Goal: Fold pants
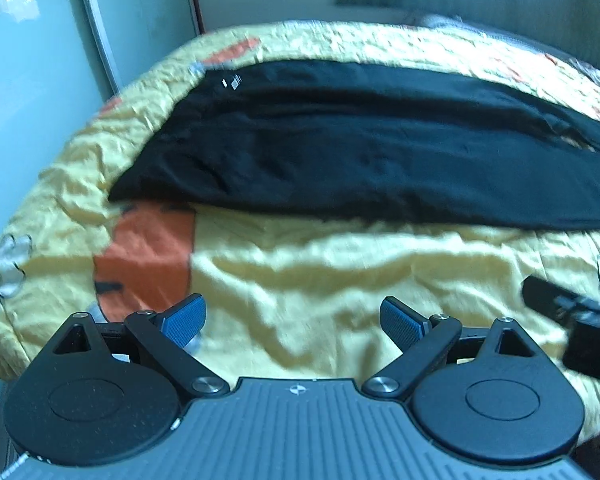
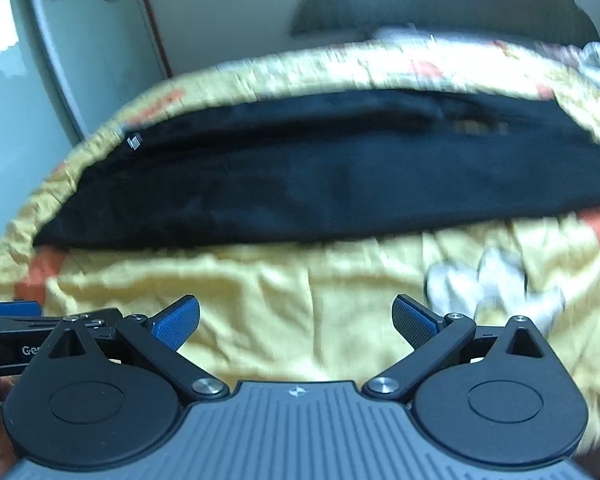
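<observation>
Bare yellow bedspread (image 1: pixel 300 272) lies between both spread tongs and the black pants (image 1: pixel 360 148).

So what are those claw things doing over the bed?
A person is holding a claw in each hand and is getting ready to fold the black pants lying stretched out long across the yellow bedspread. Right now the left claw and the right claw are both open and empty, hovering over the bedspread on the near side of the pants. Neither one is touching the pants. The pictures are a bit blurry.
</observation>
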The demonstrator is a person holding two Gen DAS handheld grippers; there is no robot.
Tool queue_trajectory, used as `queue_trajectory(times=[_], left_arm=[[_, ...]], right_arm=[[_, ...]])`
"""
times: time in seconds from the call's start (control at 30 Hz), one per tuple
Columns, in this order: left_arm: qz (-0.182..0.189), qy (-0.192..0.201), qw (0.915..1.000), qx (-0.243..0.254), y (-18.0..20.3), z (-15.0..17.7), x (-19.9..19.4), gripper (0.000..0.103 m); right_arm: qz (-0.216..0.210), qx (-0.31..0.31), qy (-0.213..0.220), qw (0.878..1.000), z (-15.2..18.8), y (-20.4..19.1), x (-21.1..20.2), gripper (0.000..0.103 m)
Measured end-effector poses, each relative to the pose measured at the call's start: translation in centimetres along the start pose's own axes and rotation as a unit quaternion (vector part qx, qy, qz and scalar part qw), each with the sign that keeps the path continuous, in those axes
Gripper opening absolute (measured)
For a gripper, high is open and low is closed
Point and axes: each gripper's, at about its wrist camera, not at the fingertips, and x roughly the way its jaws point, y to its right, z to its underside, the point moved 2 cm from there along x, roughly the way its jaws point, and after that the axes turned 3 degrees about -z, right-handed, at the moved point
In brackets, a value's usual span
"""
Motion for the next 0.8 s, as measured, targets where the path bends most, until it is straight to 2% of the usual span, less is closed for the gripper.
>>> queue_trajectory(times=[0.1, 0.2, 0.5, 0.6, 0.67, 0.8], left_arm=[[-0.018, 0.028, 0.9994, -0.002, -0.5, -1.0, -0.4, 0.096], [-0.033, 0.048, 0.9983, -0.004, -0.8, -2.3, -0.3, 0.096], [-0.056, 0.037, 0.9975, -0.021, -2.1, -6.4, 2.9, 0.096], [-0.061, 0.031, 0.9973, -0.029, -2.5, -7.6, 4.0, 0.096], [-0.063, 0.025, 0.9972, -0.033, -2.7, -8.5, 4.8, 0.096], [-0.070, 0.015, 0.9968, -0.035, -3.1, -10.1, 6.5, 0.096]], right_arm=[[-0.032, -0.038, 0.068, 0.996, -1.5, 0.0, -1.0, 0.103], [-0.060, -0.083, 0.102, 0.990, -3.2, -0.3, -0.8, 0.103], [-0.087, -0.166, 0.118, 0.975, -8.8, -1.4, 3.5, 0.103], [-0.096, -0.199, 0.104, 0.970, -10.7, -2.1, 6.0, 0.103], [-0.098, -0.205, 0.094, 0.969, -12.0, -2.3, 7.7, 0.103], [-0.133, -0.189, 0.076, 0.970, -15.0, -1.8, 10.8, 0.103]])
